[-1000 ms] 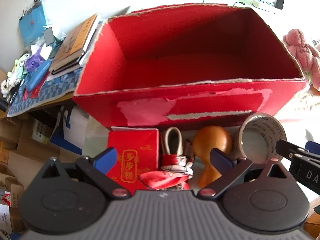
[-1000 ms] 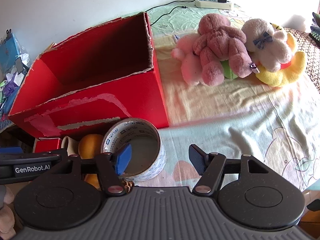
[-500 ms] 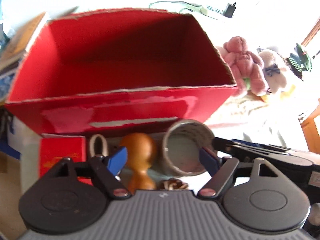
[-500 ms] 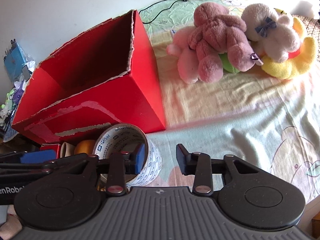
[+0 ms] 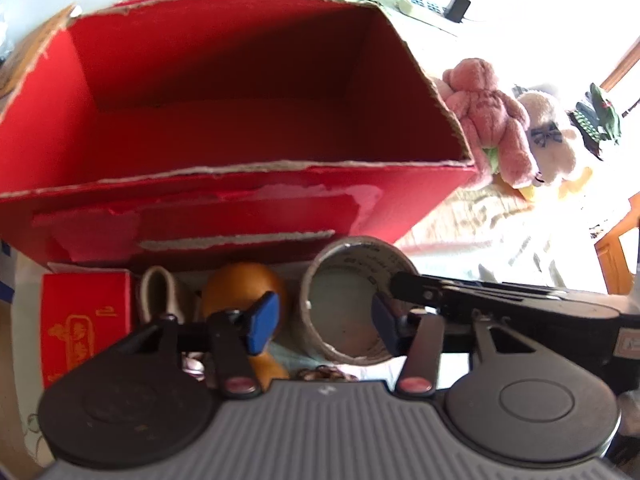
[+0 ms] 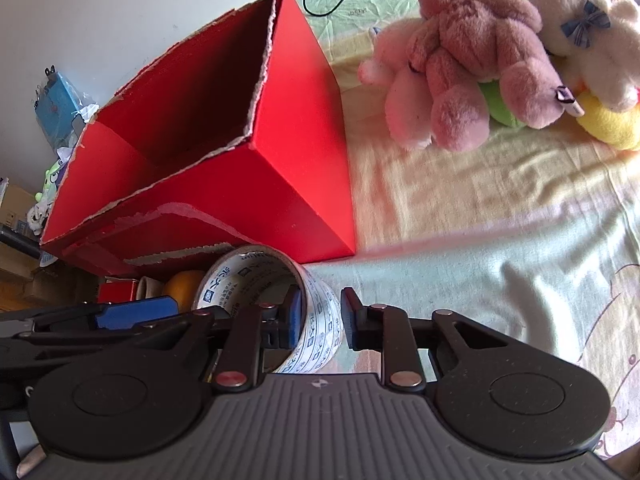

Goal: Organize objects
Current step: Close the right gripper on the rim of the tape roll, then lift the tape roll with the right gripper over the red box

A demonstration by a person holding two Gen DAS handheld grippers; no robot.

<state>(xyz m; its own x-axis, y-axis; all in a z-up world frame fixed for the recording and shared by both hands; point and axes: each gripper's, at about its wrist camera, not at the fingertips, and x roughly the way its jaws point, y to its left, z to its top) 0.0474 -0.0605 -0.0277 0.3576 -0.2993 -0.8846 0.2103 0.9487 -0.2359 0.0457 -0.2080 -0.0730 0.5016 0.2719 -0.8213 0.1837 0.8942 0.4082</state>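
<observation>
A printed tape roll lies in front of the large empty red cardboard box. My right gripper straddles the roll's right wall, one pad inside and one outside. Its jaws are closing and the pads press on the wall. My left gripper is closing too. Its left pad sits between the orange gourd and the roll, and its right pad is over the roll's opening. Neither left pad touches the roll. The right gripper's fingers reach in from the right.
A small red box and a white loop-shaped item lie left of the gourd. Plush toys sit on the bedsheet to the right. A power strip lies behind the box, and clutter is at the left.
Both grippers dropped toward the tape roll and their jaws narrowed. The left view swung right, from the red box and gourd to the roll. The right jaws closed over the roll's wall.
</observation>
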